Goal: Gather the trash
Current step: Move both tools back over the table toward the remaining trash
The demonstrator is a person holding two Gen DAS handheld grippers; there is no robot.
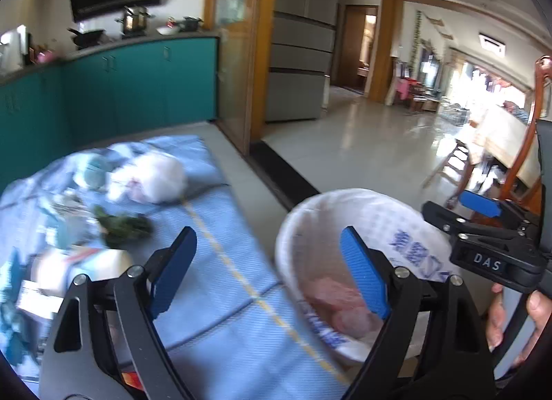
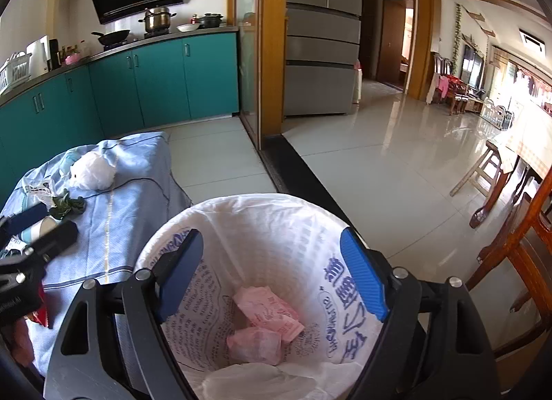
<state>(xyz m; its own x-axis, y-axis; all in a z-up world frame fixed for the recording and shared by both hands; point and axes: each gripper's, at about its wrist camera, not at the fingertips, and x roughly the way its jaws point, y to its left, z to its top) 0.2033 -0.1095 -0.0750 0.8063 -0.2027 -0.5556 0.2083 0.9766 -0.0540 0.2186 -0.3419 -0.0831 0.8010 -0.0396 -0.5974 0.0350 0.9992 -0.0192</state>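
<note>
Your right gripper [image 2: 272, 275] hung wide and empty over the lined bin [image 2: 262, 213], which held pink wrappers [image 2: 265, 317] and a white bag. Your left gripper [image 1: 272, 269] was likewise wide, gripping nothing, over the blue cloth [image 1: 220, 227]. Remaining trash lay farther left on it: a paper cup [image 1: 86, 269], light and crushable, best pinched at its rim; limp greens [image 1: 120, 225]; and a soft white bag [image 1: 151, 175], best taken by a fold.

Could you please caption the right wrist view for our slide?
Open right gripper above the lined bin holding pink wrappers.
</note>
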